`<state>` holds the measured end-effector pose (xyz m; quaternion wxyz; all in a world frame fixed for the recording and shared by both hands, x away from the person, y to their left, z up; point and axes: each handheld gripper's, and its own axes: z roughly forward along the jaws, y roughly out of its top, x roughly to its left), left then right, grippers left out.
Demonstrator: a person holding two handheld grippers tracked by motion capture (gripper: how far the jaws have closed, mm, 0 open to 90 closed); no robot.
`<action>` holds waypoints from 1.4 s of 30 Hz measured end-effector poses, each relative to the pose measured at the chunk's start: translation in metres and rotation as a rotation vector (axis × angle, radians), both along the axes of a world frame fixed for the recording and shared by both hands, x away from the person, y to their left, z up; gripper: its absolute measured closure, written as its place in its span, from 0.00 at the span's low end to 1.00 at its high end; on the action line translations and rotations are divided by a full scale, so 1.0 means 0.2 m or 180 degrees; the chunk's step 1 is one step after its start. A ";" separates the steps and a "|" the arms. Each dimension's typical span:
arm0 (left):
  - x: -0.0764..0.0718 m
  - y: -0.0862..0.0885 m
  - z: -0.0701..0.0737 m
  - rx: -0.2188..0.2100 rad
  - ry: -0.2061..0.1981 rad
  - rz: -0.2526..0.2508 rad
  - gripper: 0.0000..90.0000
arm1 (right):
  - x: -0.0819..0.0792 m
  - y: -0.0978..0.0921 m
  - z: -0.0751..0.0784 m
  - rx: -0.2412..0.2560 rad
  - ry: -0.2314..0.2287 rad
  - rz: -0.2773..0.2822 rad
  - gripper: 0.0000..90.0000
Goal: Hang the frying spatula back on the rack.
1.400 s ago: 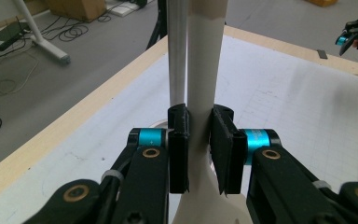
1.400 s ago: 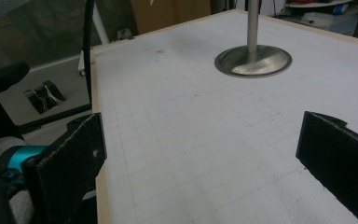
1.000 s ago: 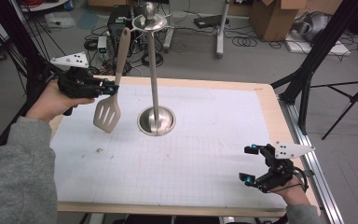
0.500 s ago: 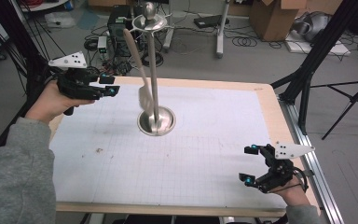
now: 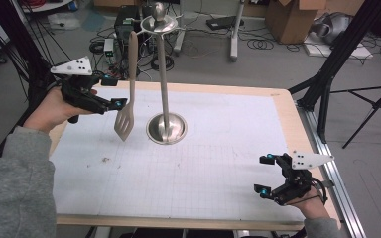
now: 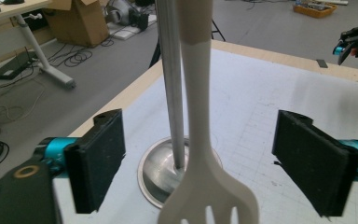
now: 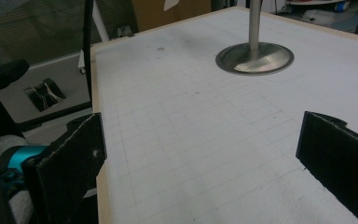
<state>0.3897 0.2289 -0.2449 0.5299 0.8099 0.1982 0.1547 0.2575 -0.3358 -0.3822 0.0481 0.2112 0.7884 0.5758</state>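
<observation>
Even indoor light, soft shadows; pics low-res, slightly blurry.

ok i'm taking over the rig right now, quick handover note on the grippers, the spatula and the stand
Left gripper: open, jaws apart on either side of the slotted spatula, not clamping it.
Right gripper: open, holding nothing, low over the near right corner of the table.
Spatula: hangs by its handle from the top ring of the metal stand, blade clear of the mat.
Done: spatula is hung.
Left: draw the left gripper away without knocking the spatula; check it hangs steady.
</observation>
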 end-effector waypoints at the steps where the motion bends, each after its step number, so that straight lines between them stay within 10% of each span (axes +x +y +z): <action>1: 0.00 0.00 0.00 0.0013 -0.0004 -0.0007 0.17 | 0.00 0.00 0.00 -0.0005 0.0003 -0.0003 0.01; 42: -0.25 0.15 -0.17 -0.0248 -0.0099 0.0085 0.13 | 0.00 0.04 0.00 -0.0074 -0.0009 0.0044 0.01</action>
